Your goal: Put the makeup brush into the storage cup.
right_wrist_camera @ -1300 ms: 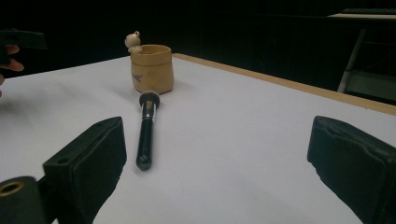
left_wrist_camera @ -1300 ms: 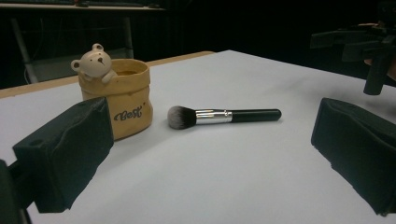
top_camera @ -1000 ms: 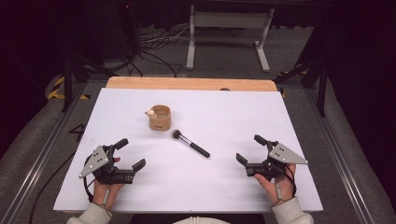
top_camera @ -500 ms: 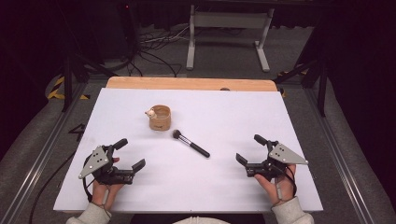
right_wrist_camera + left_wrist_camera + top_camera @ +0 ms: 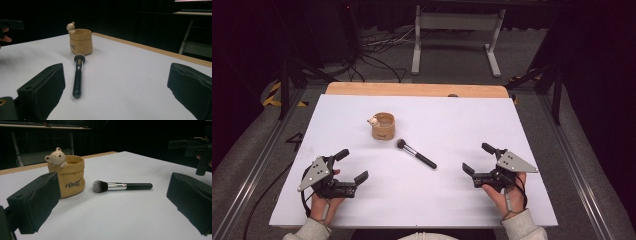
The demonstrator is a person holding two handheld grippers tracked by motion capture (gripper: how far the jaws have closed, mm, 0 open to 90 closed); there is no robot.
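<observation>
Resting low on the white table (image 5: 532, 125), left gripper (image 5: 348, 166) and right gripper (image 5: 478, 158) spread their fingers wide, empty.

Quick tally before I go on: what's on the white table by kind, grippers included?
Holder pots: 1, the tan bear pot.
Makeup brushes: 1, the black-handled brush, lying flat beside the pot.
Grippers: 2, the left gripper and the right gripper, both open and holding nothing.
Total: 4.

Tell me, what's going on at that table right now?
Left gripper and right gripper: jaws open, holding nothing. Makeup brush flat beside bear pot. Nothing in between.
</observation>
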